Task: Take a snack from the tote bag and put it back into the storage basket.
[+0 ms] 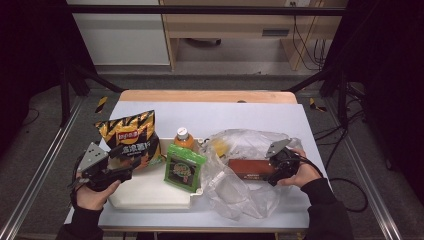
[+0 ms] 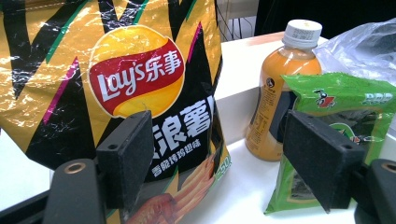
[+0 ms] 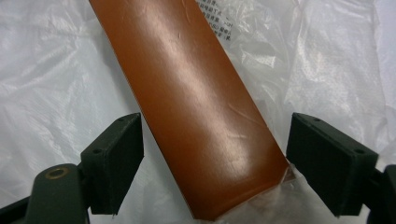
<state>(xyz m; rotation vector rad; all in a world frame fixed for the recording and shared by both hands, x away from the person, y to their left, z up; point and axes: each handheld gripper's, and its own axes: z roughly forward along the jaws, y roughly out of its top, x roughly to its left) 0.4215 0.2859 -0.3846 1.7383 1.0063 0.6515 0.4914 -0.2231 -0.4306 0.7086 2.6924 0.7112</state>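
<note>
High view: right gripper (image 1: 274, 165) at end of brown box (image 1: 251, 168) on plastic bag (image 1: 240, 192); left gripper (image 1: 112, 167) near chips (image 1: 131, 137).

Left gripper view: jaws apart, empty; "Lay's" readable ahead.

Right gripper view: jaws wide, box (image 3: 196, 107) between, untouched. Probably stiff, light, glossy, slippery; best gripped across narrow sides near end.

"Lay's乐事" on the yellow-black crisp bag (image 2: 116, 93).

Glossy reddish-brown box (image 3: 196, 107), apparently unpatterned
</note>
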